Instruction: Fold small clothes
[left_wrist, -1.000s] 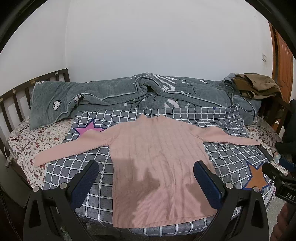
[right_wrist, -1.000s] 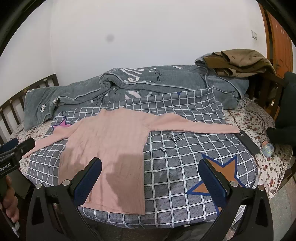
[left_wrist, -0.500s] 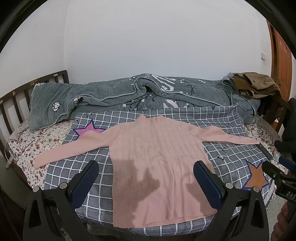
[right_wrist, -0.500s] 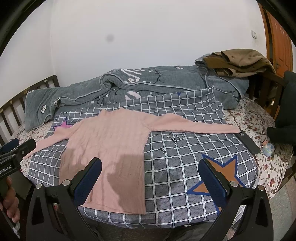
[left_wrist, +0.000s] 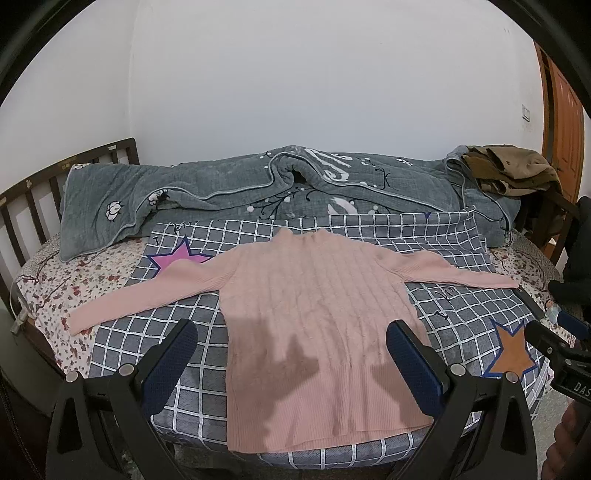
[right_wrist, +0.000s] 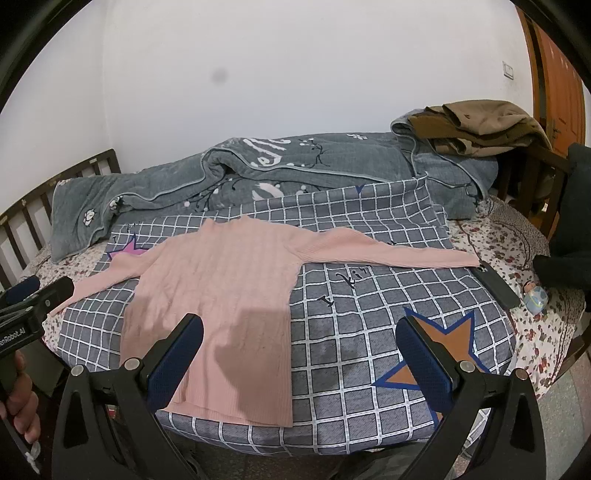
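Left gripper (left_wrist: 291, 354) and right gripper (right_wrist: 299, 349): fingers spread wide, holding nothing, above near edge of bed (left_wrist: 48, 258).

Pink sweater (left_wrist: 310, 325) flat on checked cover (left_wrist: 443, 314), hem at near edge, sleeves out to both sides, neck toward far side.

Risk, my judgement: knit is soft and stretchy; pinch on one layer only drags body askew. Hem so close to near edge may slide off bed. Cover may bunch under pull.

Dark flat object (right_wrist: 496, 284) touches right cuff; cannot identify. Grey quilt (left_wrist: 258, 184) at far side. Hem underside hidden.

Both tongs (left_wrist: 291, 363) (right_wrist: 299, 356): black frames w/ silver screws, navy textured pads (left_wrist: 168, 367), white lettering.
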